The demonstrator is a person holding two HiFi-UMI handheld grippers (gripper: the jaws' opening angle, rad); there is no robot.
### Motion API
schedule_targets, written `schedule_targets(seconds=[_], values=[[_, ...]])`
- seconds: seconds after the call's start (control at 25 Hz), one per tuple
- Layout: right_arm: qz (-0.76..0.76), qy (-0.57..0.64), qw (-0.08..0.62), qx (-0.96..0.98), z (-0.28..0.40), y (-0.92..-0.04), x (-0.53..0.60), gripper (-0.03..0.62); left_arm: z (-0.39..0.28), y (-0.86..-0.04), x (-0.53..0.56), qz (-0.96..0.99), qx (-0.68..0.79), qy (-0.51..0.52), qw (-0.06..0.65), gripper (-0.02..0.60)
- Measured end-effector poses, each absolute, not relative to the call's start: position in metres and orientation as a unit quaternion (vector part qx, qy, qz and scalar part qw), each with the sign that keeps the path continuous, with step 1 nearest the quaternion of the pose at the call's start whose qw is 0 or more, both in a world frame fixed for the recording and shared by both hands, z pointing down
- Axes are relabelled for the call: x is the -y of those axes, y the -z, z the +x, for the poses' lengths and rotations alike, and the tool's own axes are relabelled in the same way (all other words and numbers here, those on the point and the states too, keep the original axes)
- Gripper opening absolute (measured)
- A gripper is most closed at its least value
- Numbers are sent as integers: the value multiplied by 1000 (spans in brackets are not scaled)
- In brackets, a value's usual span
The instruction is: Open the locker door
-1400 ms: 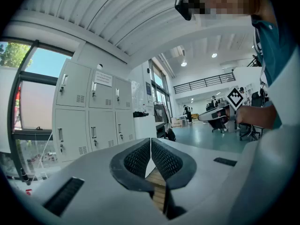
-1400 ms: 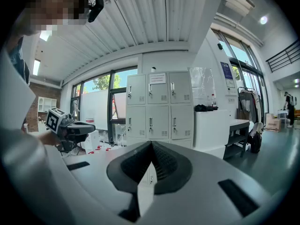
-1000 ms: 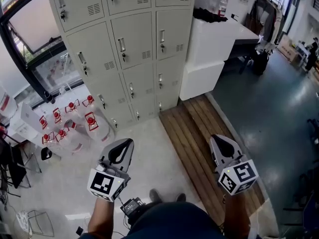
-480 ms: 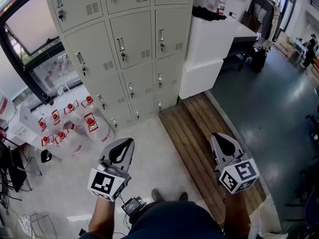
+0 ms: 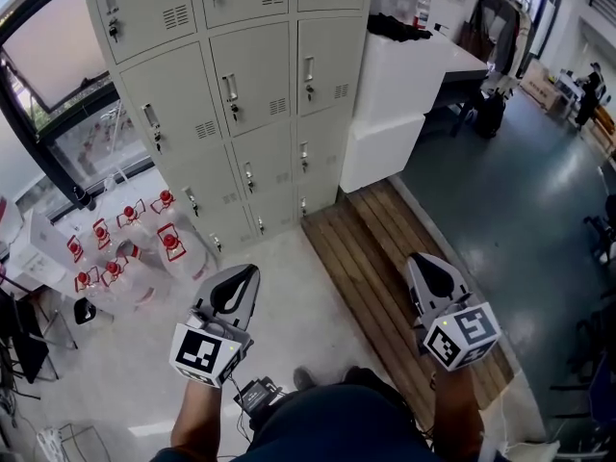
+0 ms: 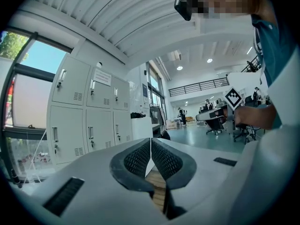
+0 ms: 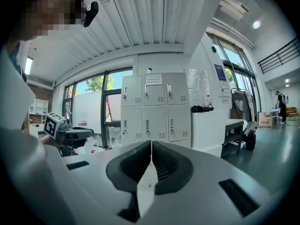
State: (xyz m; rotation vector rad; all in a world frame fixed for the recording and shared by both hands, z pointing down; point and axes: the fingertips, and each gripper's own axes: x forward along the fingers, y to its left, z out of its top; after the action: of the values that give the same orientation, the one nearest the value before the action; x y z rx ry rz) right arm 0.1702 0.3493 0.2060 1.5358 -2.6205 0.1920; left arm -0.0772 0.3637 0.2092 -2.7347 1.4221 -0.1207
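A beige bank of lockers (image 5: pixel 231 94) stands ahead, all its doors closed, each with a small handle and a lock. The same lockers (image 7: pixel 154 109) fill the middle of the right gripper view, and lockers (image 6: pixel 89 111) show at the left of the left gripper view. My left gripper (image 5: pixel 234 287) is held low, well short of the lockers, jaws shut with nothing between them. My right gripper (image 5: pixel 435 275) is held over the wooden slats to the right, also shut and empty. Both point toward the lockers from a distance.
Several clear water jugs with red caps (image 5: pixel 144 239) sit on the floor left of the lockers, by a window (image 5: pixel 58 37). A white counter block (image 5: pixel 404 94) adjoins the lockers on the right. A wooden slatted platform (image 5: pixel 385 258) runs along the floor there.
The lockers and jugs have slid slightly left and down in the head view. Both grippers keep their places in it, still shut.
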Motion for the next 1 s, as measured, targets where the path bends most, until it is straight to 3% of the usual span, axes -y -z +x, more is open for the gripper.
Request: schedule_targets(seconds=[1.0], values=[[458, -91, 59, 882, 152, -233, -227, 37, -85, -229, -281, -866, -497, 58, -3, 18]])
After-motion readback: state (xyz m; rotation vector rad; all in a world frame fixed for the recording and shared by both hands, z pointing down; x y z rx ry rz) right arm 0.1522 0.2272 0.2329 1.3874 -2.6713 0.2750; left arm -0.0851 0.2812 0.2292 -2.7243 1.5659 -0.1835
